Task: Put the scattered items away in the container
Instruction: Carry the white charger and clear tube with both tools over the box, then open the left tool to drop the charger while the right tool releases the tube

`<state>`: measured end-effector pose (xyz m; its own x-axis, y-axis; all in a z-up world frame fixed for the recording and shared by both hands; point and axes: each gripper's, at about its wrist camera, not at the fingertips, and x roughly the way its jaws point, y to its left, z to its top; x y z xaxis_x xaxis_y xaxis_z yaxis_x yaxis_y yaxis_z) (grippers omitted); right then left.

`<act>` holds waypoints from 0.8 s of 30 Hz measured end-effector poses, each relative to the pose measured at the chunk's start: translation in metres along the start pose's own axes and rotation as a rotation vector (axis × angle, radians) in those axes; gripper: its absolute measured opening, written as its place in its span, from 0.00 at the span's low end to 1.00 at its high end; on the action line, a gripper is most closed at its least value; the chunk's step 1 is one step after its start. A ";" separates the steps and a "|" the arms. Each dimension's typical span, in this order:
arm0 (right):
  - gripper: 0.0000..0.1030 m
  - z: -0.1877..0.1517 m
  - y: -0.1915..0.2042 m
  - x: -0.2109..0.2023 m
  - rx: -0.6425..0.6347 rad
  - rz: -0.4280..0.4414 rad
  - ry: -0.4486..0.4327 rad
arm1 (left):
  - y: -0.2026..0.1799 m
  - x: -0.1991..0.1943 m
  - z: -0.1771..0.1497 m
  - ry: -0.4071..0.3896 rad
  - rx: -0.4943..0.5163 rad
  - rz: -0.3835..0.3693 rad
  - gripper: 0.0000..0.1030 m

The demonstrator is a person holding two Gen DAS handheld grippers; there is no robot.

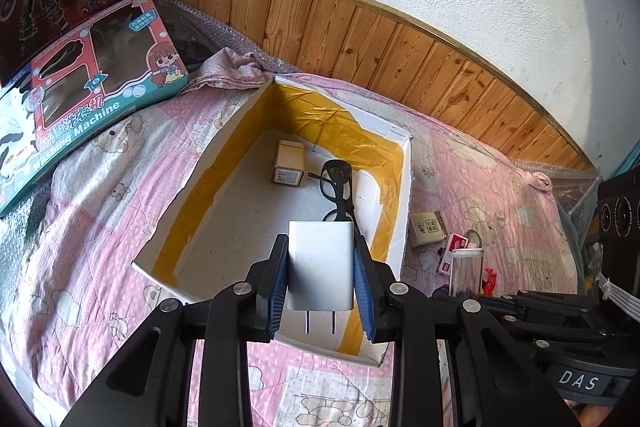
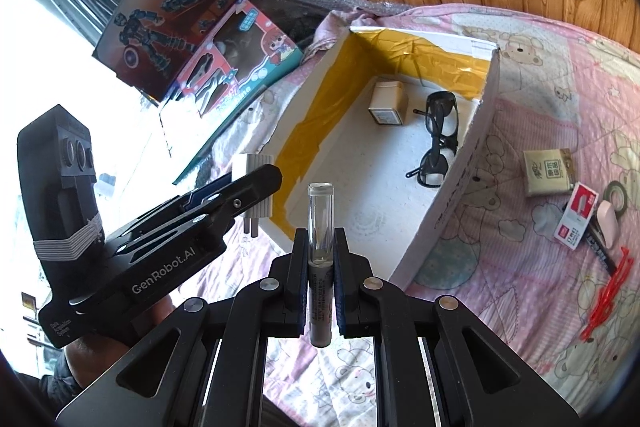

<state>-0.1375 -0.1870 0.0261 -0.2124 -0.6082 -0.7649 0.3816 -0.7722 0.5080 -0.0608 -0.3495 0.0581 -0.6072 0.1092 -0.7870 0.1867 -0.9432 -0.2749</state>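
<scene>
- Left wrist view: the left gripper (image 1: pixel 321 269) clamps a white charger (image 1: pixel 321 263) by its flat sides, prongs toward the camera, over the near end of the box (image 1: pixel 404 187); it looks light, rigid and smooth, so this broad-face hold suits it.
- Right gripper (image 2: pixel 320 267) pinches a clear tube (image 2: pixel 320 215) upright near the box; likely slippery and breakable, best held mid-body.
- Glasses (image 1: pixel 338 187) already lie inside.

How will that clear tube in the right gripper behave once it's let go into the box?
The clear tube is round and slim, so it will probably roll across the white box floor. It looks like hard, smooth plastic, likely stiff and slippery. Standing upright it would probably tip over.
</scene>
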 end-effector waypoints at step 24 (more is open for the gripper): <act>0.11 0.069 -0.023 0.095 -0.026 -0.092 0.130 | 0.046 0.098 0.055 0.181 -0.082 0.003 0.30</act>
<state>-0.2289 -0.2396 -0.0311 -0.1297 -0.5046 -0.8536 0.3895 -0.8175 0.4242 -0.1541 -0.3991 -0.0013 -0.4594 0.1681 -0.8722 0.2553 -0.9155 -0.3109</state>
